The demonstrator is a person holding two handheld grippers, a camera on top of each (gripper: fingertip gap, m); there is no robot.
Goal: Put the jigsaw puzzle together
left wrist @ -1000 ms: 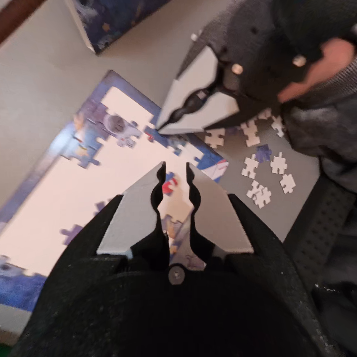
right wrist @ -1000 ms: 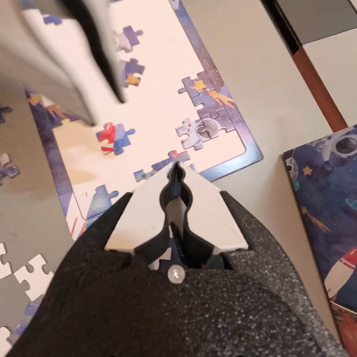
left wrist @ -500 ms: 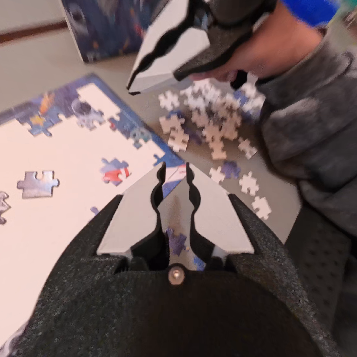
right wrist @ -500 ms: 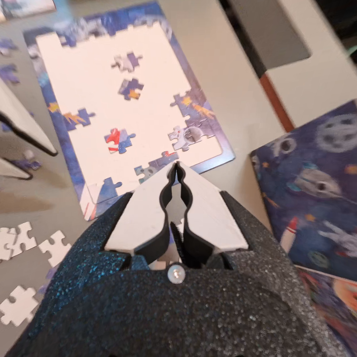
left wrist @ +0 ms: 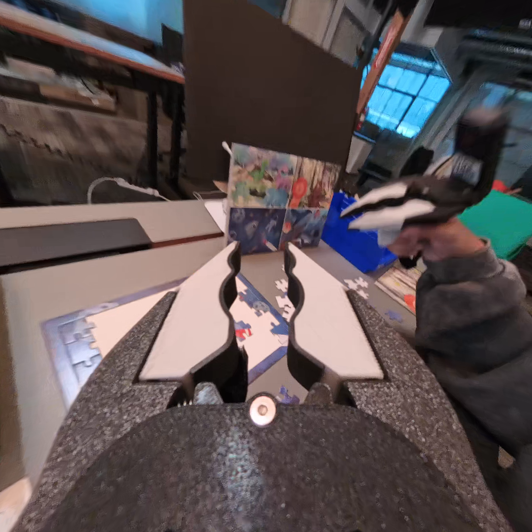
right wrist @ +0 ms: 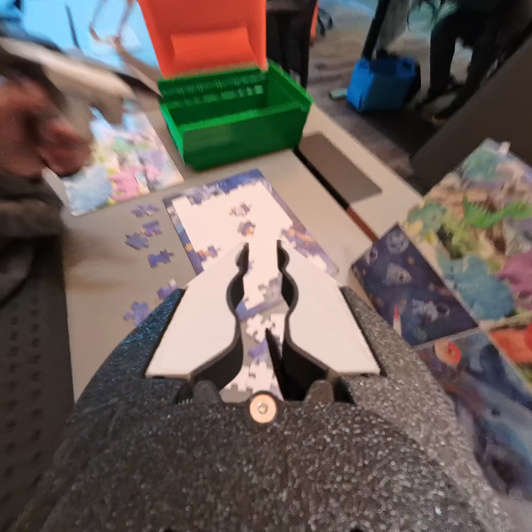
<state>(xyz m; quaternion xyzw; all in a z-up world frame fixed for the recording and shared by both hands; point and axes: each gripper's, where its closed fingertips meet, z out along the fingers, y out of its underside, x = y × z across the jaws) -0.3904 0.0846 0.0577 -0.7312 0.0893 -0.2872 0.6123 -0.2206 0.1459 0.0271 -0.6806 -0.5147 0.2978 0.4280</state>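
The puzzle board (right wrist: 221,213) is lying flat beyond and beneath the right gripper (right wrist: 260,244), mostly bare white, with only a few blue pieces sitting along its edges. Loose pieces (right wrist: 149,230) are lying scattered to the left of those fingers and beneath them. Both the right gripper and the left gripper (left wrist: 262,252) are hanging above the table, parted and holding nothing. Judging by this, a fresh piece is being sought; next, one gripper needs lowering onto a loose piece.
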